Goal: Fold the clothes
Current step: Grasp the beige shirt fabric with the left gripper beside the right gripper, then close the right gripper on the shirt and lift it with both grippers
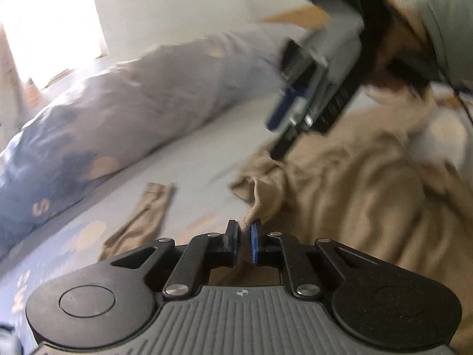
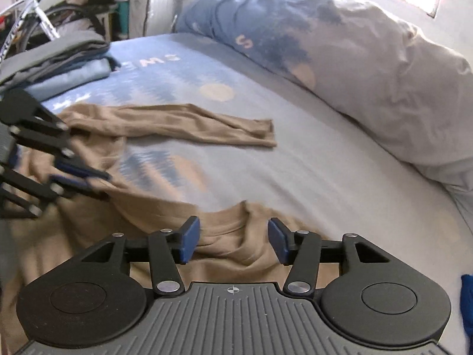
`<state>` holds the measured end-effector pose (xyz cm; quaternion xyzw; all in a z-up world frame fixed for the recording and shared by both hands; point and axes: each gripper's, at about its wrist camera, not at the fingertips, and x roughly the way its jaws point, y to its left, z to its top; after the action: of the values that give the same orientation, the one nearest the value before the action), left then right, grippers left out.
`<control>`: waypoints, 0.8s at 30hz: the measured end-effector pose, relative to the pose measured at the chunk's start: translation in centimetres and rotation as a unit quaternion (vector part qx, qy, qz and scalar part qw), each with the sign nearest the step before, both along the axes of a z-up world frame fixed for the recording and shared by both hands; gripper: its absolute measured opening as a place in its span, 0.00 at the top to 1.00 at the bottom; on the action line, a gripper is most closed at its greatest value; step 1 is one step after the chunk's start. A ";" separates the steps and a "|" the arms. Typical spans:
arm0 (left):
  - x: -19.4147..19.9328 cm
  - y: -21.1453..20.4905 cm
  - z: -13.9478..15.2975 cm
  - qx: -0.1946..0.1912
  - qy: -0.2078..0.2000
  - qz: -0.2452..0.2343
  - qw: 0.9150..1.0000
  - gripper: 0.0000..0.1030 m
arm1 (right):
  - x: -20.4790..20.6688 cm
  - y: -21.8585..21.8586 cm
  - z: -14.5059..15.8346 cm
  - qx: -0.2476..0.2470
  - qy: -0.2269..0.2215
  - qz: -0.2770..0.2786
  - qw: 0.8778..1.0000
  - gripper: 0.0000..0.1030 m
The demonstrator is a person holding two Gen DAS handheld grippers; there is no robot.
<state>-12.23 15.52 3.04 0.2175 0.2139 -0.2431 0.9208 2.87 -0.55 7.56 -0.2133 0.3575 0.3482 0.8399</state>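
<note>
A tan long-sleeved shirt [image 1: 354, 195] lies crumpled on the bed. One sleeve [image 2: 177, 124] stretches flat across the sheet. My left gripper [image 1: 244, 230] is shut on a pinched fold of the tan fabric near the shirt's edge. From the right wrist view the left gripper [image 2: 100, 182] comes in from the left, its blue pads together on the cloth. My right gripper [image 2: 233, 239] stands open just above the shirt's collar [image 2: 227, 227], with nothing pressed between its pads. The right gripper [image 1: 273, 140] shows blurred at the upper right of the left wrist view, above the shirt.
The bed has a pale blue printed sheet [image 2: 310, 177]. A bulky grey-blue duvet [image 2: 340, 59] lies along its far side. A stack of folded grey and blue clothes [image 2: 59, 62] sits at the far left, with a bicycle [image 2: 35, 14] behind it. Something blue [image 2: 467, 304] shows at the right edge.
</note>
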 end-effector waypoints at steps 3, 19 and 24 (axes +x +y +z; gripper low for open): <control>0.4 0.4 -0.3 0.004 0.004 0.023 1.000 0.89 | 3.1 -0.9 -0.5 0.010 0.010 -0.009 1.000 0.47; 0.3 0.8 -2.0 0.013 0.083 0.000 0.996 0.90 | 10.6 2.7 -5.5 -0.129 0.123 0.185 0.966 0.46; 0.5 0.9 -2.2 0.014 0.089 0.001 0.996 0.90 | 11.7 4.2 -5.9 -0.158 0.155 0.217 0.951 0.40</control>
<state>-11.73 16.44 0.80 0.2078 0.2990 -0.2574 0.8951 14.53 3.70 1.68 -0.3588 0.4791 0.4900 0.6337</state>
